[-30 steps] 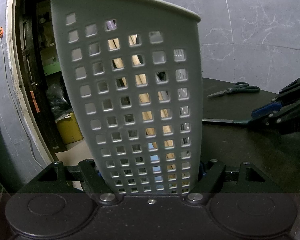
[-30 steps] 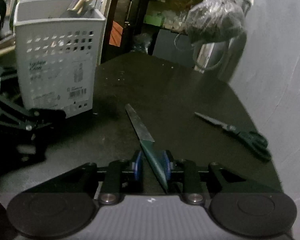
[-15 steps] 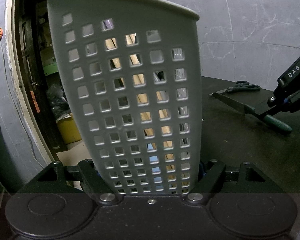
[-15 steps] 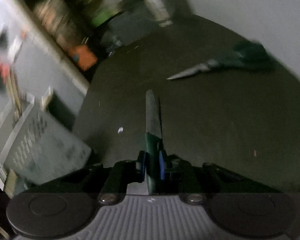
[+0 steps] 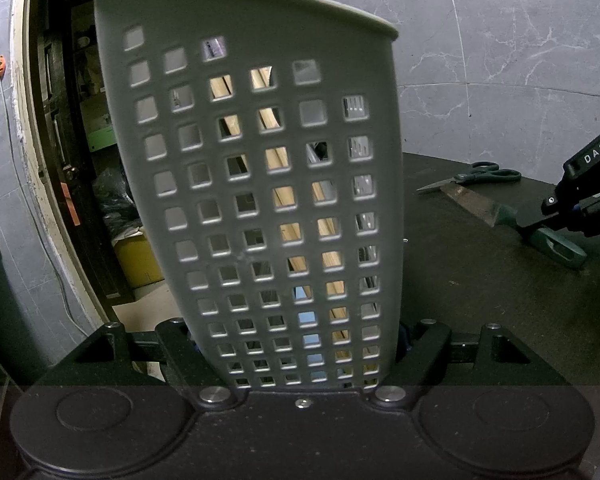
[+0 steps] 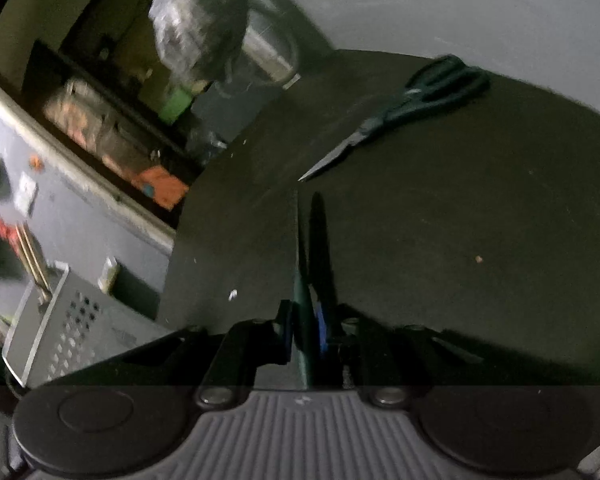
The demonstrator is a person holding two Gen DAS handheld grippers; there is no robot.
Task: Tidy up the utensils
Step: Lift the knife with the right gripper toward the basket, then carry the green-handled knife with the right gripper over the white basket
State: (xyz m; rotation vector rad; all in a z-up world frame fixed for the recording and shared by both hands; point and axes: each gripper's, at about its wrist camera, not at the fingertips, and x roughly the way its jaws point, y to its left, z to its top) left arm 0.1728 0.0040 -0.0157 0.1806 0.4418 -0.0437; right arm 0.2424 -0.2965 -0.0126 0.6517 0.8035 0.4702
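My left gripper (image 5: pixel 300 344) is shut on the wall of a grey perforated utensil basket (image 5: pixel 260 168) that holds several wooden sticks. The basket also shows in the right wrist view (image 6: pixel 56 320) at the lower left. My right gripper (image 6: pixel 304 332) is shut on the green handle of a knife (image 6: pixel 298 248), blade pointing forward, edge-on, lifted above the dark table. In the left wrist view the knife (image 5: pixel 476 204) and the right gripper (image 5: pixel 540 224) hang at the right, apart from the basket. Green-handled scissors (image 6: pixel 416 104) lie on the table beyond the blade.
The dark round table (image 6: pixel 460 240) ends near an open doorway (image 5: pixel 72 160) with clutter and a yellow bin (image 5: pixel 140 260). A plastic bag (image 6: pixel 196 28) hangs beyond the table edge. A grey marble wall (image 5: pixel 500 40) stands behind.
My right gripper lifted the knife off the table and rolled, so the blade now stands edge-on. The left gripper and basket stayed put.
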